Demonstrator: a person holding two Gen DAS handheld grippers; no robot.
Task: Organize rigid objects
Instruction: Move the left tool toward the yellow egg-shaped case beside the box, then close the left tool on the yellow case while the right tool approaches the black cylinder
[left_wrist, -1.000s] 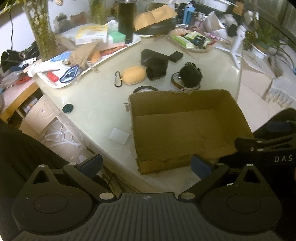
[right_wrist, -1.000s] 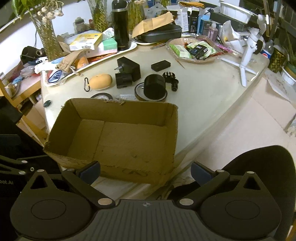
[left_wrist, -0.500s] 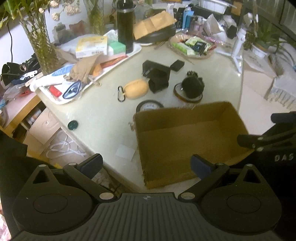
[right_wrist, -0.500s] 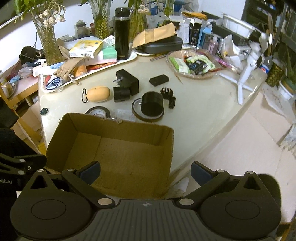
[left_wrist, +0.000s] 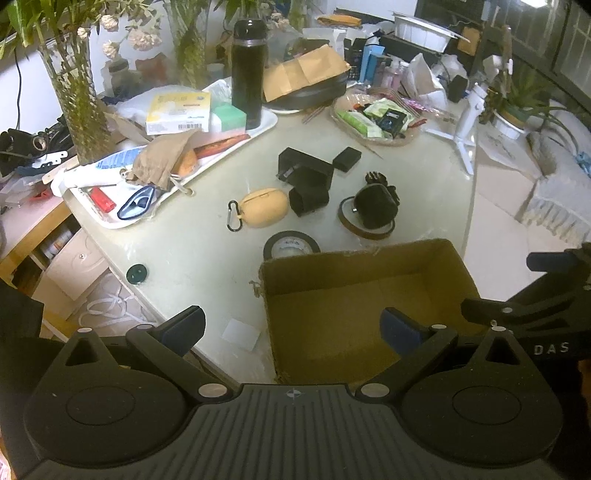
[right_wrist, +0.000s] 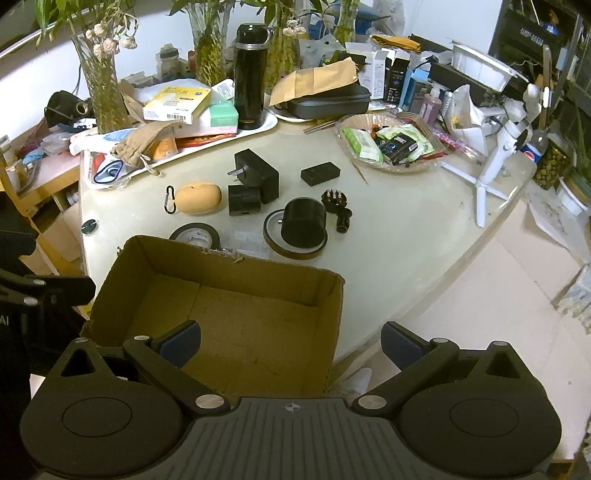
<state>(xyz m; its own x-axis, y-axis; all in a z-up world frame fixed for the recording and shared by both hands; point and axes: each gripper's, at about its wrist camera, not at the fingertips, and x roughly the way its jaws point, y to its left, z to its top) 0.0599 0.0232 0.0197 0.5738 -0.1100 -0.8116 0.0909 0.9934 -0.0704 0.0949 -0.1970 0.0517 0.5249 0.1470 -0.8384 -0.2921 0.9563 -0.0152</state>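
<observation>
An empty open cardboard box (left_wrist: 354, 317) (right_wrist: 229, 314) sits at the near table edge. Behind it lie a tape roll (left_wrist: 291, 246) (right_wrist: 195, 235), a tan egg-shaped case with carabiner (left_wrist: 263, 208) (right_wrist: 198, 198), black plug adapters (left_wrist: 306, 181) (right_wrist: 255, 181), a black cylinder on a ring (left_wrist: 375, 206) (right_wrist: 303, 223), a small black block (left_wrist: 347, 158) (right_wrist: 320, 172) and a black knob piece (right_wrist: 338, 206). My left gripper (left_wrist: 293, 330) is open and empty over the box's near left. My right gripper (right_wrist: 291, 341) is open and empty over its near right.
A white tray (left_wrist: 258, 129) with boxes, a pouch and a black flask (right_wrist: 250, 74) stands at the back left. A bowl of packets (right_wrist: 391, 144), a white tripod (right_wrist: 498, 162) and glass vases (right_wrist: 103, 85) crowd the back. A dark round cap (left_wrist: 137, 274) lies near the left edge.
Both grippers have pulled back and risen, so the box appears lower and smaller and more of the table shows. Nothing on the table has moved.
</observation>
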